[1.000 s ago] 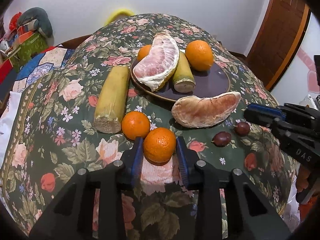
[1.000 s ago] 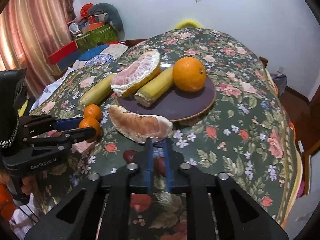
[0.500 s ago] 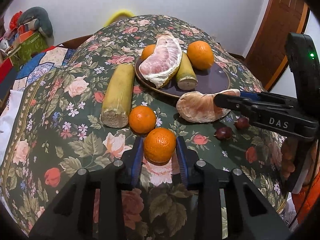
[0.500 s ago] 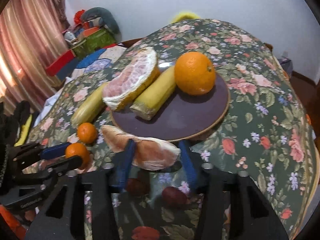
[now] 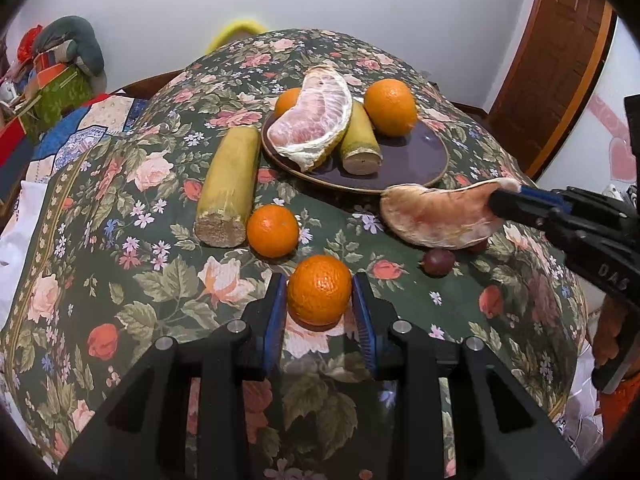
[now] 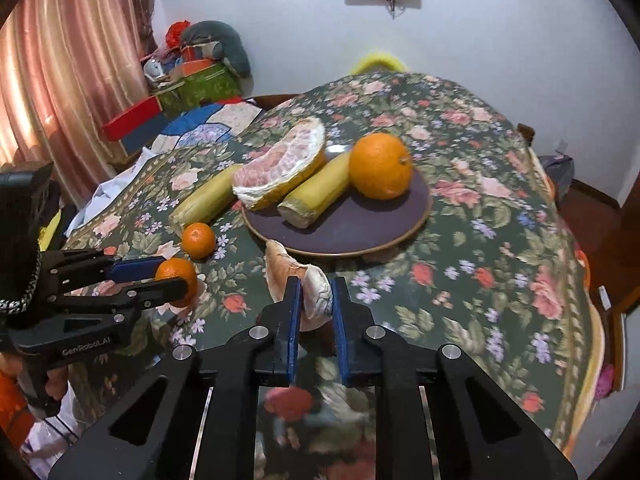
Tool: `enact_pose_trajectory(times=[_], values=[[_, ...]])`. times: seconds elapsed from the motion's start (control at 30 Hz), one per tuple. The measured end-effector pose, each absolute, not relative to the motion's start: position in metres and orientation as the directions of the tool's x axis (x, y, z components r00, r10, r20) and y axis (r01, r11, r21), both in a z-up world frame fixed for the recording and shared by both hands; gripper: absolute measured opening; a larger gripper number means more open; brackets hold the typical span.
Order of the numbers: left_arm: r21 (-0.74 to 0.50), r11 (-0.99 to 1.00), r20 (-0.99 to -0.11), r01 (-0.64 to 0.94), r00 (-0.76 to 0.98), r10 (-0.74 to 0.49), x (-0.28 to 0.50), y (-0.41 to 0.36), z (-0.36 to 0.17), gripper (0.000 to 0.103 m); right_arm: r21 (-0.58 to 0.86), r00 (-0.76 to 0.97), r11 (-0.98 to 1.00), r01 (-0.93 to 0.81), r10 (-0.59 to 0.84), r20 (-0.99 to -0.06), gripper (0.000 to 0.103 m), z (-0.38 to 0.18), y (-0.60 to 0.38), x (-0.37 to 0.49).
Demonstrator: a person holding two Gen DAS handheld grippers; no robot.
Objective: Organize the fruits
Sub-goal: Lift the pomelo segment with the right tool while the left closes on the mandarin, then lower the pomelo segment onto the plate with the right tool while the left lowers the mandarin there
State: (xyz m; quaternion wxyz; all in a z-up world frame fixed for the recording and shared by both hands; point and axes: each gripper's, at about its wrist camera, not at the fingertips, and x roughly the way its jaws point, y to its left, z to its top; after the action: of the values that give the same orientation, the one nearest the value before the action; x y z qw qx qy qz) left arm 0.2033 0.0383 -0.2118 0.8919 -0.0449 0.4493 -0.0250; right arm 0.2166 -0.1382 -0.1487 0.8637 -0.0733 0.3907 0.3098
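Observation:
My left gripper (image 5: pixel 319 304) is shut on a small mandarin (image 5: pixel 319 290) just above the floral tablecloth; it also shows in the right wrist view (image 6: pixel 178 276). My right gripper (image 6: pixel 313 298) is shut on the end of a peeled pomelo wedge (image 6: pixel 294 280), held beside the dark plate (image 6: pixel 352 224); the wedge also shows in the left wrist view (image 5: pixel 438 216). The plate (image 5: pixel 416 160) holds a second pomelo wedge (image 5: pixel 312 118), a sugarcane piece (image 5: pixel 360 140), a large orange (image 5: pixel 390 106) and a smaller one behind.
On the cloth lie a long sugarcane piece (image 5: pixel 230 184), another mandarin (image 5: pixel 272 230) and a dark round fruit (image 5: pixel 439 262) with another half hidden under the held wedge. Boxes and cushions (image 6: pixel 192 76) are piled at the far left; a wooden door (image 5: pixel 560 60) is right.
My right gripper moved in and closed on the pomelo wedge on the cloth, lifting its end. My left gripper stayed shut on the mandarin and drew back slightly.

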Motion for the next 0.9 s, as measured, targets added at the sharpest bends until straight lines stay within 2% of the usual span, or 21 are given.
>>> enact_pose_trajectory(times=[0.2, 0.57, 0.9], values=[[-0.099, 0.995, -0.801, 0.001, 0.594, -0.080, 0.206, 0.035, -0.213, 0.033, 0.101, 0.471, 0.771, -0.628, 0.480, -0.740, 0.016, -0.154, -0.133, 0.213], [-0.097, 0.995, -0.801, 0.007, 0.593, -0.082, 0.209, 0.037, -0.215, 0.033, 0.172, 0.398, 0.755, -0.633, 0.508, -0.764, 0.022, -0.176, -0.119, 0.235], [-0.088, 0.996, -0.796, 0.018, 0.600, -0.081, 0.210, 0.034, -0.212, 0.033, 0.176, 0.420, 0.767, -0.617, 0.511, -0.750, 0.018, -0.172, -0.123, 0.230]])
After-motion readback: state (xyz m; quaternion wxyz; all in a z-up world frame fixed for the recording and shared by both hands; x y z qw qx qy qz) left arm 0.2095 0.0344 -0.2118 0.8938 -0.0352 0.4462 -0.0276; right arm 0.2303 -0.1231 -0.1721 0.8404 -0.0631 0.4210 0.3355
